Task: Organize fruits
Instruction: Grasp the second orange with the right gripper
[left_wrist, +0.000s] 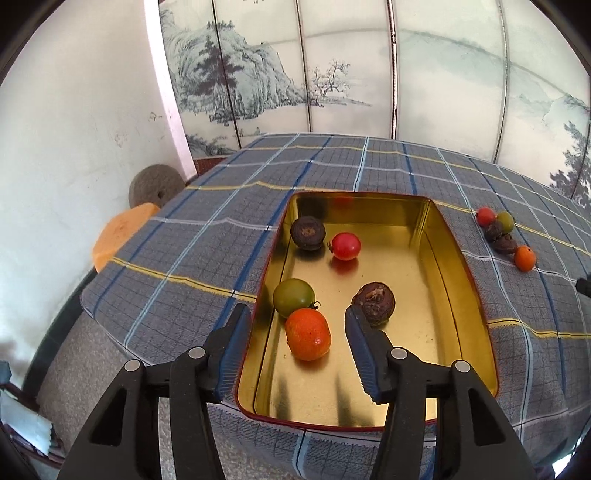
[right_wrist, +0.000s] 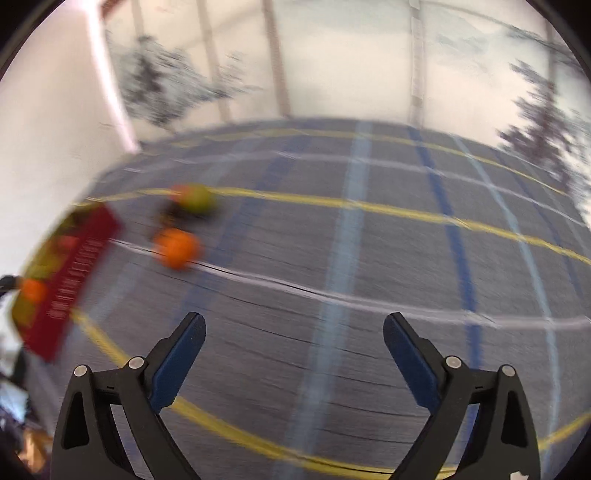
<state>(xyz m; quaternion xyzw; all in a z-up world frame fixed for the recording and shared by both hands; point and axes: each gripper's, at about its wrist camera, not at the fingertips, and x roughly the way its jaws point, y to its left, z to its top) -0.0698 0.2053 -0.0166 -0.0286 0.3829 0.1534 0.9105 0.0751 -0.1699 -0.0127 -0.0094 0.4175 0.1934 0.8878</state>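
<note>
Plaid tablecloth (left_wrist: 207, 236); gold tin (left_wrist: 436, 236) holds five fruits; both jaws apart.

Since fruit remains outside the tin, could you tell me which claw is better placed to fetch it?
Probably the right claw: open over the cloth, facing the loose fruit. The left claw is open above the tin.

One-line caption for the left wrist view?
Open left gripper above gold tin holding five fruits; five more wait on the checked cloth.
</note>
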